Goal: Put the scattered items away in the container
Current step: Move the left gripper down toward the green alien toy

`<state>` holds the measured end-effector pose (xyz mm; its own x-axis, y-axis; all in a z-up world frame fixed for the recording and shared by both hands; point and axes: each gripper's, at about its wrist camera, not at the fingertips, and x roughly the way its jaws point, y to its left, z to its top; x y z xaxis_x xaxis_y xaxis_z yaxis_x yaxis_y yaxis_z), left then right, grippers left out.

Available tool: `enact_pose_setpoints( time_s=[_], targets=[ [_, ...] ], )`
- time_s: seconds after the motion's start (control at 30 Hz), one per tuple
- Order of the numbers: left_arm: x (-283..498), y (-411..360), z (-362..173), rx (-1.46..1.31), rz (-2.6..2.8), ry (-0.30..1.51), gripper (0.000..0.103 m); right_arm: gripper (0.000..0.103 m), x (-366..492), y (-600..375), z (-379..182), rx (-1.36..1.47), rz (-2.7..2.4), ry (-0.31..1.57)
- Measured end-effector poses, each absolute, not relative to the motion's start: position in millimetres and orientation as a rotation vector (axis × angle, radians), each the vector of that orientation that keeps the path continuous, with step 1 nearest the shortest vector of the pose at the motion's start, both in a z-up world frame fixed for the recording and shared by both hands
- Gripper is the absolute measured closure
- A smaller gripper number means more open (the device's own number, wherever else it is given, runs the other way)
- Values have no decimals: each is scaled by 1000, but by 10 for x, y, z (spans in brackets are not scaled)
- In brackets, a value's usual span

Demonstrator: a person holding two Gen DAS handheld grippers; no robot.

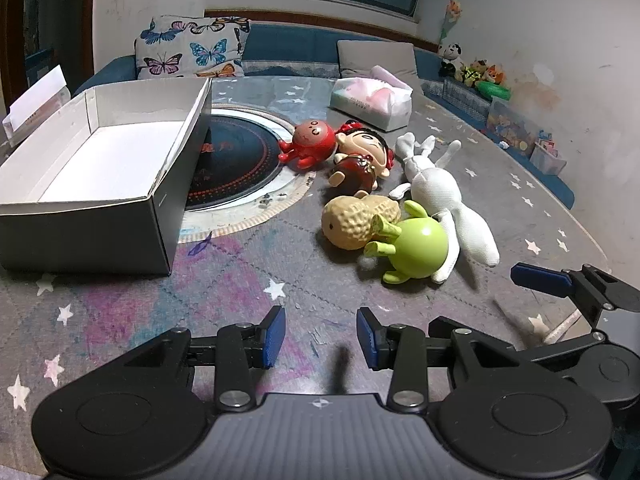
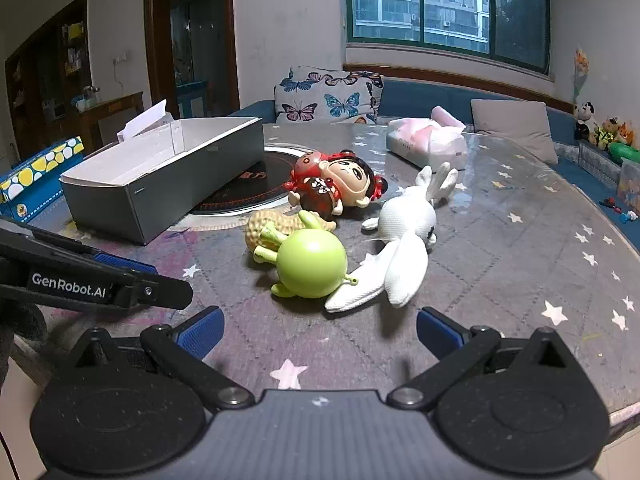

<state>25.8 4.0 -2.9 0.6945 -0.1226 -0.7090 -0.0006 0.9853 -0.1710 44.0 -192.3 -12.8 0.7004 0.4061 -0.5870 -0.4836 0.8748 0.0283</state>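
Several toys lie in a cluster on the table: a green round toy (image 1: 416, 246) (image 2: 311, 262), a tan peanut toy (image 1: 352, 220) (image 2: 266, 228), a white cloth rabbit (image 1: 440, 192) (image 2: 404, 232), a red-dressed doll (image 1: 362, 160) (image 2: 344, 184) and a red octopus toy (image 1: 308, 144). An open grey box (image 1: 92, 184) (image 2: 160, 176) stands at the left, empty. My left gripper (image 1: 321, 338) is open, empty, low over the table short of the toys. My right gripper (image 2: 320, 334) is open wide, empty, just before the green toy and rabbit.
A tissue pack (image 1: 372, 102) (image 2: 428, 142) lies at the table's far side. A round black hotplate (image 1: 236, 160) sits in the table beside the box. A sofa with a butterfly cushion (image 1: 188, 48) lies behind. The table edge curves at the right.
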Motion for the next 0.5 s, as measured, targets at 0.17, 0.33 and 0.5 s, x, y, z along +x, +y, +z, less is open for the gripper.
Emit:
enact_pose_setpoints(
  time_s=[0.17, 0.33, 0.5],
  targets=[
    [302, 54, -19, -171, -72, 800, 61, 0, 465, -1915, -129, -129, 502, 620],
    [368, 61, 2, -183, -85, 800, 61, 0, 510, -1906, -129, -125, 504, 616],
    [424, 60, 25, -188, -98, 799, 61, 0, 538, -1877, -117, -134, 512, 607]
  ],
)
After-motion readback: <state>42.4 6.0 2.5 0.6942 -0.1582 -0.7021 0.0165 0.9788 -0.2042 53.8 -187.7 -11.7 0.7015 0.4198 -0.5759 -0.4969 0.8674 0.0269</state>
